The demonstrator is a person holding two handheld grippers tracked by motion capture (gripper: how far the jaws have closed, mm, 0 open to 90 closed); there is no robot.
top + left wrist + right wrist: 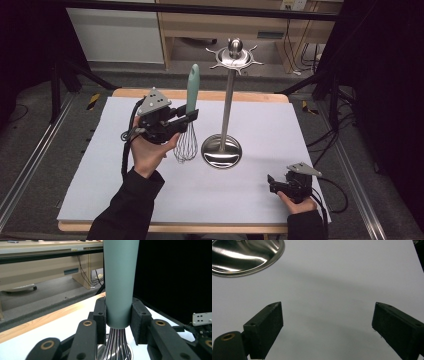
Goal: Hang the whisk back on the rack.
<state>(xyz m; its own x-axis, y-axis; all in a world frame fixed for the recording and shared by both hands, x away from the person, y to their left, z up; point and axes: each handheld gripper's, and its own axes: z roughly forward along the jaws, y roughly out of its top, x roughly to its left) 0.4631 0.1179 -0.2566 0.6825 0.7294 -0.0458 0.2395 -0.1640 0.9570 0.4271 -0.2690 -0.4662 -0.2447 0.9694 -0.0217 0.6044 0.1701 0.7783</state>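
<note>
The left gripper (187,116) clamps the whisk (189,117) by the lower end of its pale green handle, holding it upright above the white mat (125,190), handle up and wire loops hanging down just clear of the surface at about 9 o'clock from the stand's (228,100) round base. In the left gripper view both jaws press flat against the handle (120,282) on either side, with the wires (117,345) fanning out below them. The stand is a polished steel pole on a dished foot, topped by a ring of hooks (234,56) and a ball knob; no utensil hangs on it. The right gripper (272,184) rests low on the mat at about 5 o'clock from the base, its jaws spread wide with nothing between them; the right gripper view shows the bare mat and the rim of the base (247,257) at 11 o'clock. Judging from this, the pick-up is done: the whisk is lifted and held firmly. What seems left is raising it to the hooks, well above its present height, and hanging it there, then letting go. No brand, label or readable writing can be made out on the whisk, stand or grippers.
</note>
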